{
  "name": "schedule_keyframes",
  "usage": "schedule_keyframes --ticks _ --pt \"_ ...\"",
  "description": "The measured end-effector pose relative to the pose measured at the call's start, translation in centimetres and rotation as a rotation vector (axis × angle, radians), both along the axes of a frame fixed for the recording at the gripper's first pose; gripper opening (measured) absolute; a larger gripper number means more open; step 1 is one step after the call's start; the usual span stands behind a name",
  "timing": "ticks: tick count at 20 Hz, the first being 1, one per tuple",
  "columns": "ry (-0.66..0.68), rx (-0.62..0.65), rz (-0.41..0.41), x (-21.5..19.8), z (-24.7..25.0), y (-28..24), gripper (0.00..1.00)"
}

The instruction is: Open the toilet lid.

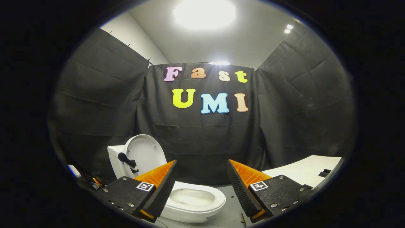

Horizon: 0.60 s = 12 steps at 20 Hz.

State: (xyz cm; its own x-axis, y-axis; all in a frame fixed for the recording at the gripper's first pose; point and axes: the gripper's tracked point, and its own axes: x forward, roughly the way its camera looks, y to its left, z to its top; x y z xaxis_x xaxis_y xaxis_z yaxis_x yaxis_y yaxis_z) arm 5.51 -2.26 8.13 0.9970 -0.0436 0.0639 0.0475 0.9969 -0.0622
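The gripper point(201, 183) points forward, held roughly level. Its two fingers point(164, 186) are spread wide apart with a clear gap between them. Nothing is held between them.

Tongs point(201, 186) spread wide, nothing between the 2 fingers but open air. Just ahead and below, toilet bowl point(196, 199) uncovered, lid point(146, 155) upright against the tank point(114, 161). Counter point(303, 169) blocking the right side; bare floor point(232, 212) free between bowl and counter.

A grey floor point(232, 210) carries the white toilet point(193, 202), its lid point(145, 155) standing upright. Just beside it, a white desk point(303, 171) holds a small dark object point(325, 173).

The gripper point(201, 183) hangs with fingers wide apart, holding nothing.
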Motion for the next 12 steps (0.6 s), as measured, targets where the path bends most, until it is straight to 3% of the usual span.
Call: schedule_keyframes --ticks 12 --pt "-0.010 0.019 0.006 0.37 0.89 -0.79 0.94"
